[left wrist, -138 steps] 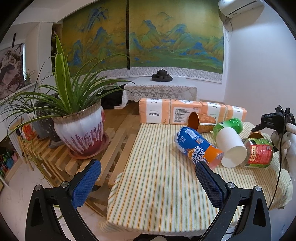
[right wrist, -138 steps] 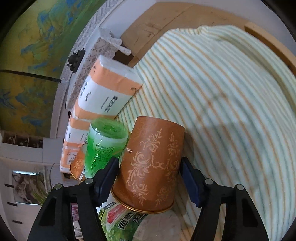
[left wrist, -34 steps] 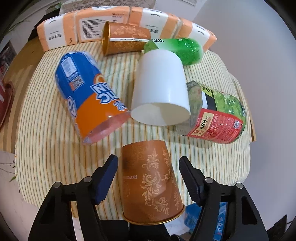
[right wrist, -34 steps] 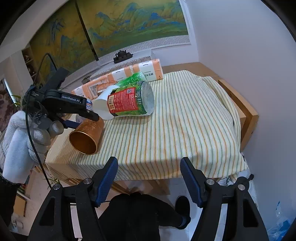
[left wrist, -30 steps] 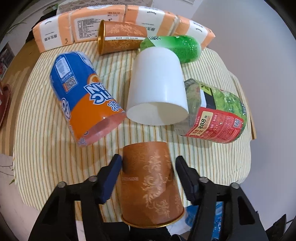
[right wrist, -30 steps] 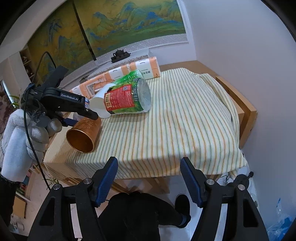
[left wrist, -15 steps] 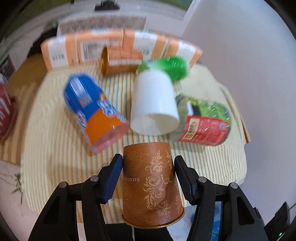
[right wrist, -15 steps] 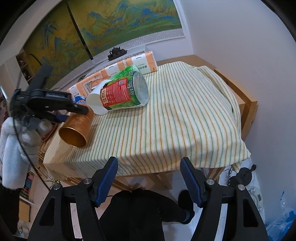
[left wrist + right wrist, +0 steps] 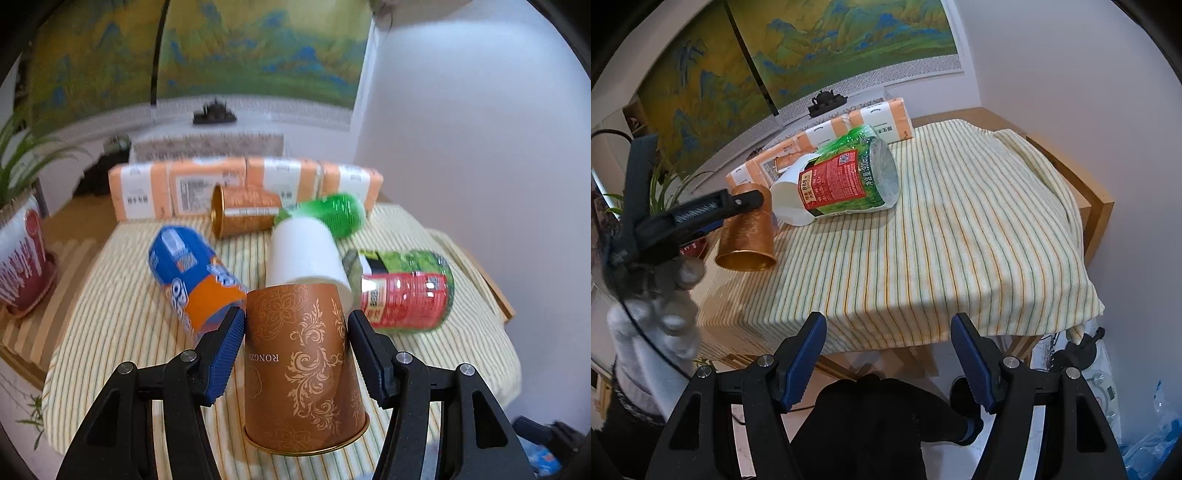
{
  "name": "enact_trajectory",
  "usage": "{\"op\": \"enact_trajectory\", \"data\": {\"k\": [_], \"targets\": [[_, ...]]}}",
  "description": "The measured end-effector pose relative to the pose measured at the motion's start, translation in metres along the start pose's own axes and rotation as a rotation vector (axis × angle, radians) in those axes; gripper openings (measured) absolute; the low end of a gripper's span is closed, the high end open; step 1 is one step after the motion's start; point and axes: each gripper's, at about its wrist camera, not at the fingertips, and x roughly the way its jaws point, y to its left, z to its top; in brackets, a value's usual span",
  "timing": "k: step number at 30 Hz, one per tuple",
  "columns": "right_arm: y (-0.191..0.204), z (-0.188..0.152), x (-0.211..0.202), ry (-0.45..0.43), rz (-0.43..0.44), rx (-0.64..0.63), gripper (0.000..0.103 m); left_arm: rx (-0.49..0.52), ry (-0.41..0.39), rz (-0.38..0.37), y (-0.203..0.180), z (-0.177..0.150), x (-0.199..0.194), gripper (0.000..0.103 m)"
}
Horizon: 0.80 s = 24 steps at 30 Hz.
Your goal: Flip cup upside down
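Observation:
My left gripper (image 9: 295, 343) is shut on a brown cup with gold scrollwork (image 9: 303, 365). The cup hangs in the air over the near left part of the striped table (image 9: 122, 332), mouth down and base up, slightly tilted. In the right wrist view the same cup (image 9: 748, 232) shows its gold mouth facing down, held by the left gripper (image 9: 738, 203). My right gripper (image 9: 888, 354) is open and empty, off the table's near edge.
On the tablecloth lie a white cup (image 9: 303, 254), a blue and orange cup (image 9: 192, 280), a red and green cup (image 9: 402, 291), a green cup (image 9: 332, 214) and a second brown cup (image 9: 240, 214). Orange tissue packs (image 9: 240, 188) line the back. A potted plant (image 9: 18, 236) stands left.
The left gripper closed on the brown cup, lifted it off the table and turned it until its mouth faces down. The right gripper stayed open and drew back slightly.

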Motion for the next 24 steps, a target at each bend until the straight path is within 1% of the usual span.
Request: {"op": "enact_trajectory", "data": {"k": [2, 4, 7, 8, 11, 18, 24], "targets": [[0.001, 0.0, 0.0, 0.004, -0.003, -0.003, 0.066, 0.009, -0.048, 0.01, -0.004, -0.005, -0.002, 0.062], [0.0, 0.0, 0.002, 0.009, -0.004, 0.001, 0.066, 0.043, -0.113, 0.047, -0.012, -0.01, -0.004, 0.062], [0.0, 0.001, 0.004, 0.009, -0.013, 0.004, 0.066, 0.105, -0.163, 0.085, -0.023, -0.018, -0.003, 0.062], [0.0, 0.001, 0.004, 0.006, -0.018, 0.006, 0.066, 0.118, -0.168, 0.086, -0.025, -0.022, -0.002, 0.062], [0.001, 0.003, 0.004, -0.001, -0.019, 0.01, 0.066, 0.11, -0.167, 0.073, -0.024, -0.027, 0.003, 0.062], [0.002, 0.005, -0.001, -0.014, -0.023, 0.015, 0.066, 0.119, -0.208, 0.06, -0.021, -0.041, -0.011, 0.062], [0.006, 0.005, -0.003, -0.019, -0.013, 0.015, 0.066, 0.131, -0.192, 0.042, -0.018, -0.052, -0.028, 0.062]]}}
